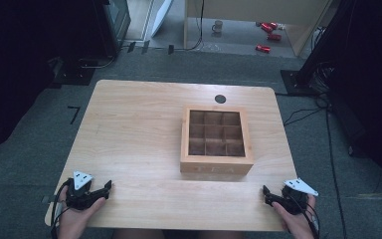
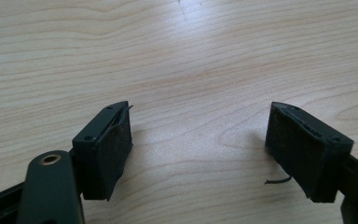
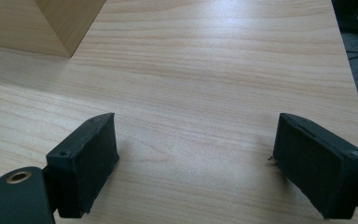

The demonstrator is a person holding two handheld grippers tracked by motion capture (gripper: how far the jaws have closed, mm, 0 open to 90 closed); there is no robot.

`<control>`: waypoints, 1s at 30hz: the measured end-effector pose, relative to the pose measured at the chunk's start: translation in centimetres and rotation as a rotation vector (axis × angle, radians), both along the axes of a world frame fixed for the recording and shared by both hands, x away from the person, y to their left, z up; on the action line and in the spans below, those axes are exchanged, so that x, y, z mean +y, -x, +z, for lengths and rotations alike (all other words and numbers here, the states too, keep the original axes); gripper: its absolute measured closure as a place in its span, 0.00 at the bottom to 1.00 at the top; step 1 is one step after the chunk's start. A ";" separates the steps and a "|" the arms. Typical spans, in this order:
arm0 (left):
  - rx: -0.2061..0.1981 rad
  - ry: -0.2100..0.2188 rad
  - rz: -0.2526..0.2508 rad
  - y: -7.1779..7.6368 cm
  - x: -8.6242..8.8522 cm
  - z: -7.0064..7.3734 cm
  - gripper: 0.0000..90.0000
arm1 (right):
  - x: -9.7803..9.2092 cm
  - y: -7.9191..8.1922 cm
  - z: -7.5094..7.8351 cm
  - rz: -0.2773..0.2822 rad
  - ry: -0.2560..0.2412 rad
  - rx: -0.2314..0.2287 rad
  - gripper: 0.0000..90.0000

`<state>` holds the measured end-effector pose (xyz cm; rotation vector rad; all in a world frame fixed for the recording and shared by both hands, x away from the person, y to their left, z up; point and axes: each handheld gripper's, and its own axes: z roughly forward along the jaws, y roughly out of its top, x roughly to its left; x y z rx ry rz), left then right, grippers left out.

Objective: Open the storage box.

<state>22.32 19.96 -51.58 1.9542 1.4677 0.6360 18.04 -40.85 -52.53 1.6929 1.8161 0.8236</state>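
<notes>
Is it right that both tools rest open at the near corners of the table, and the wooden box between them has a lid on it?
Not quite: the wooden box has no lid. The high view looks straight into its open grid of nine compartments. The rest holds: the left tool and right tool sit open at the near corners of the table.

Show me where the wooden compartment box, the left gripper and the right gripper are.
wooden compartment box (image 1: 216,167), high view, on its near outer wall.
left gripper (image 2: 198,140), left gripper view, midway between its two open black jaws.
right gripper (image 3: 196,149), right gripper view, midway between its two open black jaws.
</notes>
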 end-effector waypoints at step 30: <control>-0.047 0.155 -0.231 -2.0 -11.2 3.1 0.26 | -0.2 0.1 0.1 0.004 -0.003 0.002 0.15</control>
